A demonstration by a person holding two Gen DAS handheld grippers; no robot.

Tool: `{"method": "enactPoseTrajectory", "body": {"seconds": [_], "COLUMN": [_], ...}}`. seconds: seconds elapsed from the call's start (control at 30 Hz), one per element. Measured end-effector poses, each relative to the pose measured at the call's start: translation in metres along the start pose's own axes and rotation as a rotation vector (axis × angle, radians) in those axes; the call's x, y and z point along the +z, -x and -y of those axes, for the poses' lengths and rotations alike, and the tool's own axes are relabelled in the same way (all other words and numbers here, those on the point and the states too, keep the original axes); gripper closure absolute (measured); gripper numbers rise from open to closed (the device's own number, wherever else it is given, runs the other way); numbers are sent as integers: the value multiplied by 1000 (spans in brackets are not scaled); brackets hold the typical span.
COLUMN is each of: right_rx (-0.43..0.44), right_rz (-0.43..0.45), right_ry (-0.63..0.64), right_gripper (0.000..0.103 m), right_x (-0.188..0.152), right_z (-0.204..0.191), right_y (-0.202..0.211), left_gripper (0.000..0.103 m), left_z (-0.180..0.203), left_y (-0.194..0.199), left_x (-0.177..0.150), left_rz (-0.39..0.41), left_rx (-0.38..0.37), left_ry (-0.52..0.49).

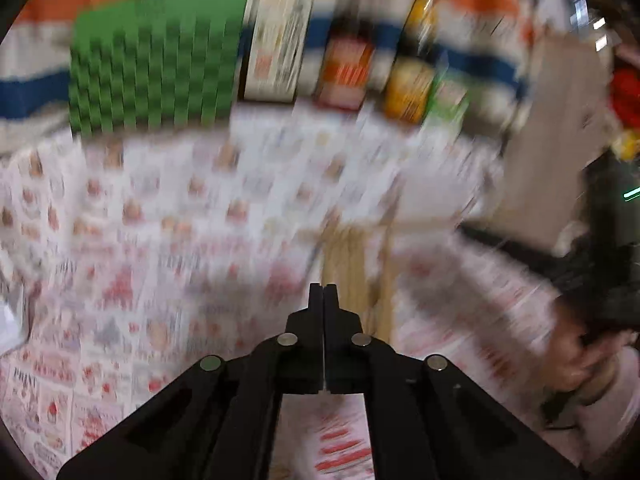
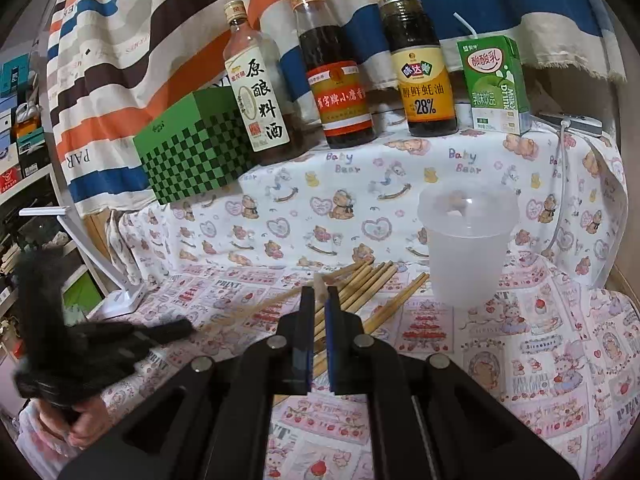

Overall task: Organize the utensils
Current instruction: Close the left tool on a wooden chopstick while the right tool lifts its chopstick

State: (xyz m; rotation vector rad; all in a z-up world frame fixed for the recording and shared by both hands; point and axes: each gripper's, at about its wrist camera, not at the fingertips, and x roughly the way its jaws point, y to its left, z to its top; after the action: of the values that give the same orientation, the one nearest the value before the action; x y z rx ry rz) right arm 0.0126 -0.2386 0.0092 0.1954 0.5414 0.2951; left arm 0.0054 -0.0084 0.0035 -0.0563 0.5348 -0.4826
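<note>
The chopsticks [image 2: 360, 294] lie in a loose bundle on the table [image 2: 520, 340], which is covered by a printed cloth, just beyond the right gripper [image 2: 319, 294]; their ends fan toward 1 o'clock, near the base of the cup. One long thin stick runs from the bundle toward 8 o'clock, ending at the blurred left gripper [image 2: 176, 326]; whether it is touched there cannot be told.

Going from largest to smallest: a striped cloth [image 2: 140, 40] hangs across the back at 12 o'clock. A green checkered box [image 2: 188, 164] sits at 10 o'clock. Three sauce bottles stand in a row at the back: a pale one [image 2: 256, 92] touching the box, a red-capped one [image 2: 334, 76], and a dark yellow-labelled one [image 2: 420, 56]. A translucent plastic cup [image 2: 466, 240] stands upright at 2 o'clock, empty as far as can be seen. A green drink carton [image 2: 496, 84] with a straw stands at 1 o'clock.

The right gripper is nearly closed, a narrow gap between its fingers, holding nothing visible. In the heavily blurred left wrist view, the left gripper [image 1: 323, 286] is clenched, its fingers pressed together with nothing seen between them, and the chopsticks [image 1: 352, 268] show just past its tips.
</note>
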Motion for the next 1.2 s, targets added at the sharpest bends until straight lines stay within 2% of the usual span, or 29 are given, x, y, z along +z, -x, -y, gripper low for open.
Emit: {"method": "enactPoseTrajectory", "body": {"seconds": [0.07,0.17,0.33,0.5,0.57,0.63,0.7,0.83,0.9,1.07,1.2], "right_rx": [-2,6,11,27,40,40,50,74,53,34,17], "right_rz": [2,1,6,5,-1,3,4,-12,-2,109,252], "right_ry": [-12,-31,-61,-97,-118,-134,-137,-126,-105,-106,-88], "right_gripper": [98,98,98,98,92,90,97,99,99,99,99], "right_x": [0,1,2,3,4,5,5,4,5,13,25], "right_z": [2,6,12,20,23,25,26,23,20,20,21], "right_y": [0,-1,-1,0,0,1,1,0,2,26,60], "left_gripper": [103,103,103,103,103,103,103,103,103,103,103], "left_z": [3,-4,-20,-11,-9,-8,-9,-16,-20,-23,-22], "left_y": [19,27,9,3,2,0,-3,-6,-5,-2,-2], "left_x": [2,8,12,1,-2,-3,-4,-3,-3,-1,1], "left_rz": [98,150,87,45,38,33,26,14,13,28,37], "left_rx": [-16,-26,28,99,101,121,142,149,150,155,174], "left_ry": [-11,34,91,52,45,37,34,67,83,102,91]}}
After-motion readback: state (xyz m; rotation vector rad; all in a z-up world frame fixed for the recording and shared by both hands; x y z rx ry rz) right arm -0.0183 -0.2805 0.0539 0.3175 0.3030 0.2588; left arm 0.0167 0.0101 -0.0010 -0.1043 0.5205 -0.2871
